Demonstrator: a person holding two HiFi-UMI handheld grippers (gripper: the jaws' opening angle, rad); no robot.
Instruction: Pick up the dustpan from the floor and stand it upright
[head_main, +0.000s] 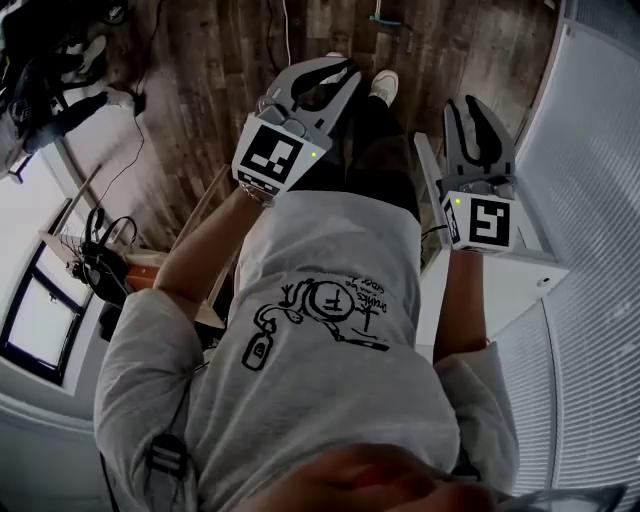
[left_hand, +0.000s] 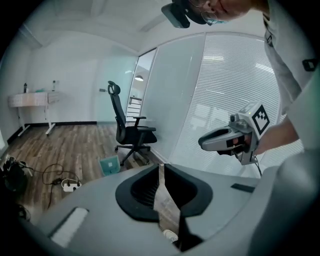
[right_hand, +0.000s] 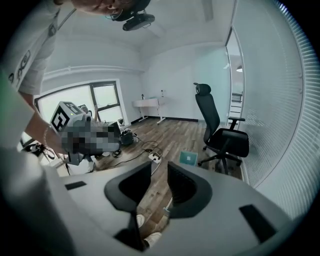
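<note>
L gripper (left_hand: 161, 167) almost shut, empty, R gripper (right_hand: 159, 166) narrow gap, empty, teal dustpan (left_hand: 110, 165) on floor (left_hand: 60, 145) near chair (left_hand: 131, 131), well away from both, small, shape unclear

Head view's dim and murky for me, floor (head_main: 200, 80) dark, only the window (head_main: 40, 320) at lower left blowing out white. Both gripper views are brighter, light glowing through the blinds (left_hand: 235, 85), fisheye bending everything, corners vignetted black.
</note>
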